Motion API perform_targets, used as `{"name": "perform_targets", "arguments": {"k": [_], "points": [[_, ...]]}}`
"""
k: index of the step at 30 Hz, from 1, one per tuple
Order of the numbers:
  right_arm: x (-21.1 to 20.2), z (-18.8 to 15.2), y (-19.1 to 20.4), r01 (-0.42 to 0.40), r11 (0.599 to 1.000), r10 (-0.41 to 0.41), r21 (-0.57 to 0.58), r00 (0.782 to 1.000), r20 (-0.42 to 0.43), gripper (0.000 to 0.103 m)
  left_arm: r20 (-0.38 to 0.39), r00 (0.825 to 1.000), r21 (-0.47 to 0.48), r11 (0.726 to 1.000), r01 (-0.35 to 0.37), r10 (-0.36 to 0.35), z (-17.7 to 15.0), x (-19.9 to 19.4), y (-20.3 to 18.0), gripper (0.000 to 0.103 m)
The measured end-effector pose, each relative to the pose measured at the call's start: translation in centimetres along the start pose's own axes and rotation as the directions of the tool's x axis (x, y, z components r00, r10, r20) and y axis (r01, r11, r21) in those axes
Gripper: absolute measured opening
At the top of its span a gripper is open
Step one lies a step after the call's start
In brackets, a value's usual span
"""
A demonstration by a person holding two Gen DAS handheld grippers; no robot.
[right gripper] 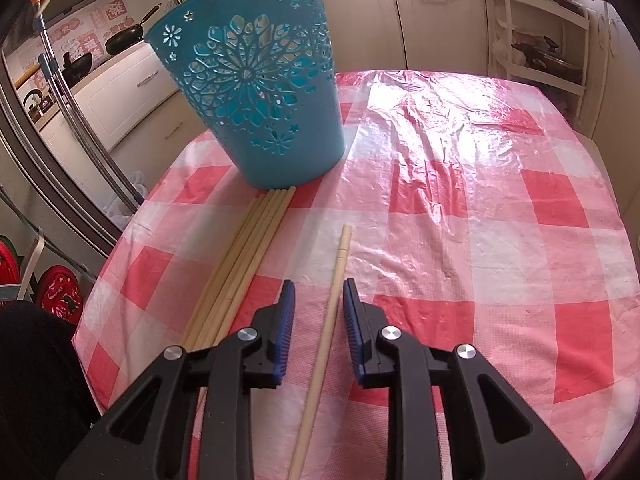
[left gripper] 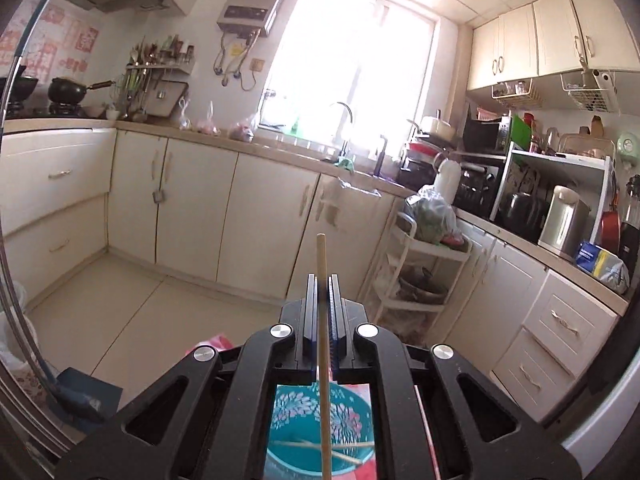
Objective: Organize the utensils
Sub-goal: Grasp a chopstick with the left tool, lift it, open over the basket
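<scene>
Left wrist view: my left hand-held gripper (left gripper: 321,280), clamped on a chopstick (left gripper: 322,320), must release squarely over the blue basket (left gripper: 320,428), while my right hand-held gripper (right gripper: 318,292) straddles another chopstick (right gripper: 326,320), jaws partly open, not gripping.

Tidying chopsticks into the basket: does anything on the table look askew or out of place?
One chopstick lies alone on the checked tablecloth, apart from the neat bundle of chopsticks by the blue basket. It sits between the right tool's open pads, ungripped.

Kitchen: cream cabinets (left gripper: 192,208), tiled floor (left gripper: 132,300), bright blown-out window (left gripper: 352,68) over sink tap (left gripper: 344,120), water heater (left gripper: 254,0) on wall.
</scene>
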State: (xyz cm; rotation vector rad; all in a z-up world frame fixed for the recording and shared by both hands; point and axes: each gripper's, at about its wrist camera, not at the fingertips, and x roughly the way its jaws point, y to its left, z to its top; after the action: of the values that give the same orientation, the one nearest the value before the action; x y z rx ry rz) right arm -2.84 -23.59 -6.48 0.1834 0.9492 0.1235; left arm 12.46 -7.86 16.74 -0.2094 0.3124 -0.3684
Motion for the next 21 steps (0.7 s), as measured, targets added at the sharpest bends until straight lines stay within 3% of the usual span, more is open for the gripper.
{"name": "perform_targets", "arguments": {"k": [3,6,12,19,20,21], "points": [[0.0,0.0,0.3,0.004,1.000,-0.004,-0.020,1.000,0.000,0.031,0.044,0.998,0.013,0.999,-0.050,0.049,0.1,1.7,-1.0,0.005],[0.2,0.0,0.6,0.008,0.999,-0.008,-0.038,1.000,-0.002,0.034,0.040,0.995,0.022,0.996,-0.088,0.087,-1.0,4.2,-1.0,0.004],[0.3,0.0,0.5,-0.005,0.999,0.005,-0.032,1.000,-0.001,0.036,-0.042,0.989,0.033,0.990,-0.137,0.139,-5.2,7.9,0.0,0.004],[0.3,0.0,0.4,-0.007,1.000,0.007,-0.030,1.000,-0.001,0.036,-0.164,0.973,0.109,0.983,-0.145,0.162,-9.0,8.4,0.7,0.006],[0.3,0.0,0.5,-0.008,1.000,0.008,-0.028,1.000,-0.001,0.036,-0.180,0.969,0.118,0.982,-0.148,0.168,-9.4,8.2,0.9,0.009],[0.3,0.0,0.5,-0.009,1.000,0.009,-0.027,1.000,0.000,0.036,-0.189,0.966,0.124,0.980,-0.155,0.177,-9.6,7.8,1.1,0.020]]}}
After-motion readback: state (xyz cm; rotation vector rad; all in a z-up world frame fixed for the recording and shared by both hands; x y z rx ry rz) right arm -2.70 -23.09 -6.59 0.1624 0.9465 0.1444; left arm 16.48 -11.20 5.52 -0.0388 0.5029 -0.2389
